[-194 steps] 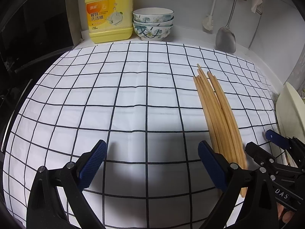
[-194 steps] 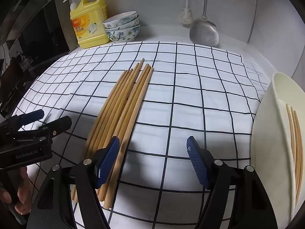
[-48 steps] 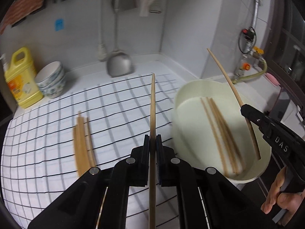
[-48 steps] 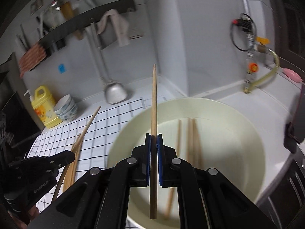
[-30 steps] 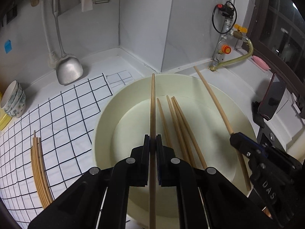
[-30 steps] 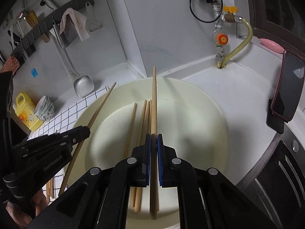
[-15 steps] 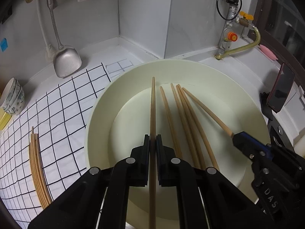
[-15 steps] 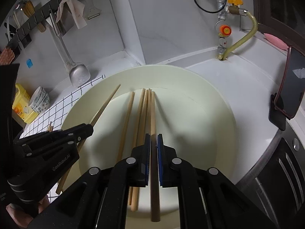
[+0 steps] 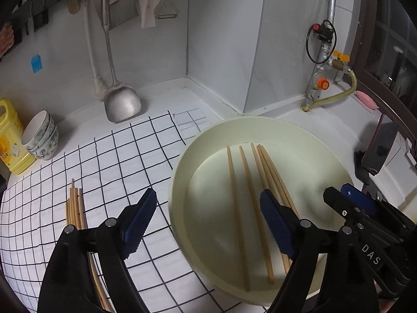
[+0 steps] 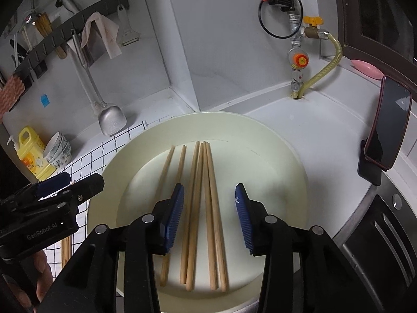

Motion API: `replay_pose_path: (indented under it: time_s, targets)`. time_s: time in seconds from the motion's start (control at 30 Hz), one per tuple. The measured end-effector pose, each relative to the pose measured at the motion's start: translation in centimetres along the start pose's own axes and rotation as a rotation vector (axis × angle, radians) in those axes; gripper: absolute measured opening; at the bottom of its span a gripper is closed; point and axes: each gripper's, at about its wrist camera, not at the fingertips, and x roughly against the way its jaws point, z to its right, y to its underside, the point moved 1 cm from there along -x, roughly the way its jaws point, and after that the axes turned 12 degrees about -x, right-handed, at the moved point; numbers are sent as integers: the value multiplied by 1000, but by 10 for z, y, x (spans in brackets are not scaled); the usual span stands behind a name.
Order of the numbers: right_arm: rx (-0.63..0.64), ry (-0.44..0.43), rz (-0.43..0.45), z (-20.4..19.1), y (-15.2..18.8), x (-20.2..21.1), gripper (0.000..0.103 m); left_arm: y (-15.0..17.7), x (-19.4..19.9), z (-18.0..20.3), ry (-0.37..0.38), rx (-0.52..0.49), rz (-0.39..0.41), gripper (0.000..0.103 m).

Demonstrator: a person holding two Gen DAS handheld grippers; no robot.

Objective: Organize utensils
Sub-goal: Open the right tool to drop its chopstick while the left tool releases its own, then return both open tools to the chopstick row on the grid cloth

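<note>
Several wooden chopsticks [image 10: 198,203] lie side by side on the bottom of the cream basin [image 10: 286,146]. My right gripper [image 10: 208,217] hovers over them, its jaws opening; the sticks lie below the gap and no pad touches them. My left gripper [image 9: 208,221] hangs above the basin's [image 9: 177,177] left rim, its jaws opening wide with nothing between them. The chopsticks in the basin [image 9: 234,208] show just past its right finger. A second bundle of chopsticks [image 9: 75,206] rests on the checked cloth [image 9: 117,156]. Each view shows the other gripper: the right one [image 9: 338,193] and the left one [image 10: 80,180].
A metal spatula [image 9: 122,104] hangs against the back wall. Stacked bowls [image 9: 41,138] and a yellow detergent bottle [image 9: 10,140] stand at the far left. A phone on a stand [image 10: 385,127] and a gas valve with a hose [image 10: 299,60] are at the right.
Both grippers were shut on one chopstick each; both have opened and the two sticks now lie in the basin with the others. The left gripper has drawn back a little.
</note>
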Motion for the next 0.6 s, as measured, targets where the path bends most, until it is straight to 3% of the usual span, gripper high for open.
replay_pose_path:
  time_s: [0.23, 0.33, 0.6]
  targets:
    - [29, -20, -14, -14, 5, -3, 44, 8, 13, -11, -18, 13, 12, 80]
    - [43, -36, -20, -22, 7, -4, 50, 13, 20, -21, -29, 28, 17, 81]
    - [117, -82, -35, -56, 20, -3, 55, 44, 42, -58, -77, 85, 21, 87]
